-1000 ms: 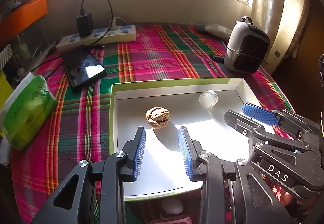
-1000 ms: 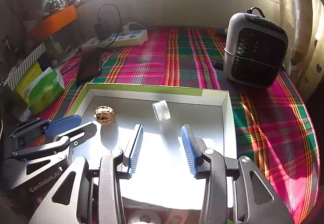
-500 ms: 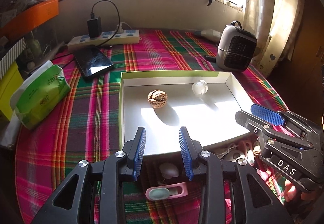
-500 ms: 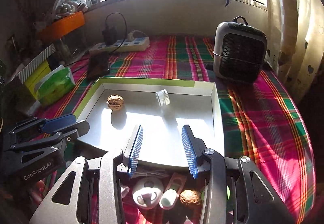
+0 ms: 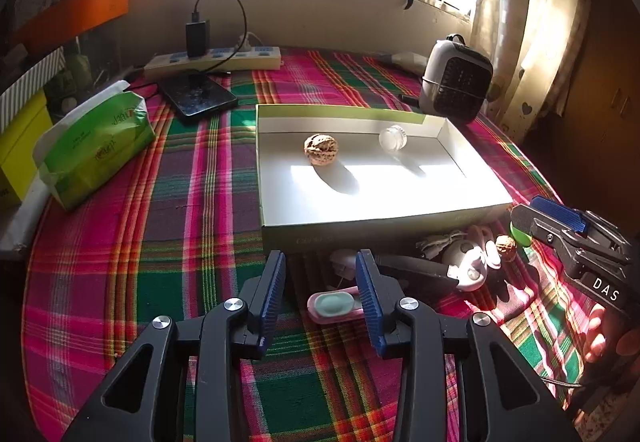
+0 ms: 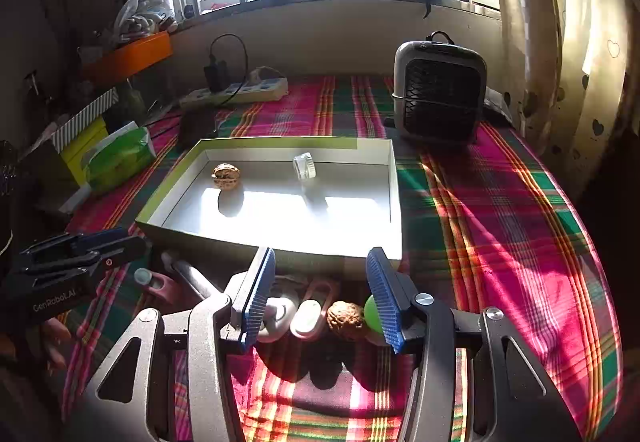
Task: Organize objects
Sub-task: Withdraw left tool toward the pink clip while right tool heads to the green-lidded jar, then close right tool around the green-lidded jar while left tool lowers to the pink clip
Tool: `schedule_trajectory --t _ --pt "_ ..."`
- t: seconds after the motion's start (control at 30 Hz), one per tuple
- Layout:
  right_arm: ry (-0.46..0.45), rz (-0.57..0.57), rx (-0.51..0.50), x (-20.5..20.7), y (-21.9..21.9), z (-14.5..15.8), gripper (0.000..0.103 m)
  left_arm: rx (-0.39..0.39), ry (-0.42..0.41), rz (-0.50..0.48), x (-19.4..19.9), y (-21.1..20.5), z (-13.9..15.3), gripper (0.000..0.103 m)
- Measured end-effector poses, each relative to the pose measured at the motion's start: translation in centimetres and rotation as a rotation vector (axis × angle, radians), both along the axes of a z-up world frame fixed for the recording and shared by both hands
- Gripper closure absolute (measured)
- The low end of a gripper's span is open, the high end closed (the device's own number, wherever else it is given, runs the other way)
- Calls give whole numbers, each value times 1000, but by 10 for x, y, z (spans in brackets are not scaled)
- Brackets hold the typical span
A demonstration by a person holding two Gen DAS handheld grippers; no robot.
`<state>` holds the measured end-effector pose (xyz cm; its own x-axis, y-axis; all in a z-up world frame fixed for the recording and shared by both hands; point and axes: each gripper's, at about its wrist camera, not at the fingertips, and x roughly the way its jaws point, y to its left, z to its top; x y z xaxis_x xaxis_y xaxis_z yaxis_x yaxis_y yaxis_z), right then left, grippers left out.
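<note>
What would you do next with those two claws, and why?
Probably lower the open right gripper onto the loose walnut lying between its fingers. One walnut and a clear cap already sit in the box, while this one lies outside.

plaid cloth [image 5: 192, 202], white tray [image 5: 400, 198], brown walnut [image 5: 321, 149]

Home windowsill table: plaid tablecloth [image 5: 200, 182], heart-print curtains [image 6: 580, 62] (sunlit).

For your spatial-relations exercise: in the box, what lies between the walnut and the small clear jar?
Nothing: between the walnut and the jar only bare white floor of the box shows, in both wrist views.
</note>
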<state>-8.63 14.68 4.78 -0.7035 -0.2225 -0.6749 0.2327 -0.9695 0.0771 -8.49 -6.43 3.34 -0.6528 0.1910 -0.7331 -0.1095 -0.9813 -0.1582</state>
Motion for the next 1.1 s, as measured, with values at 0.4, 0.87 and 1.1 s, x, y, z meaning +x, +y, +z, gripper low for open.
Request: schedule_trajectory --t 0.4,0.87,1.1 --pt "-18 -101 -26 19 38 -9 54 49 -27 -117 8 12 -15 68" --pt "-58 -155 -34 19 60 -24 54 78 -74 -212 26 33 -21 68" --pt "-61 -122 -29 11 52 -26 53 42 -81 -210 25 42 -23 68"
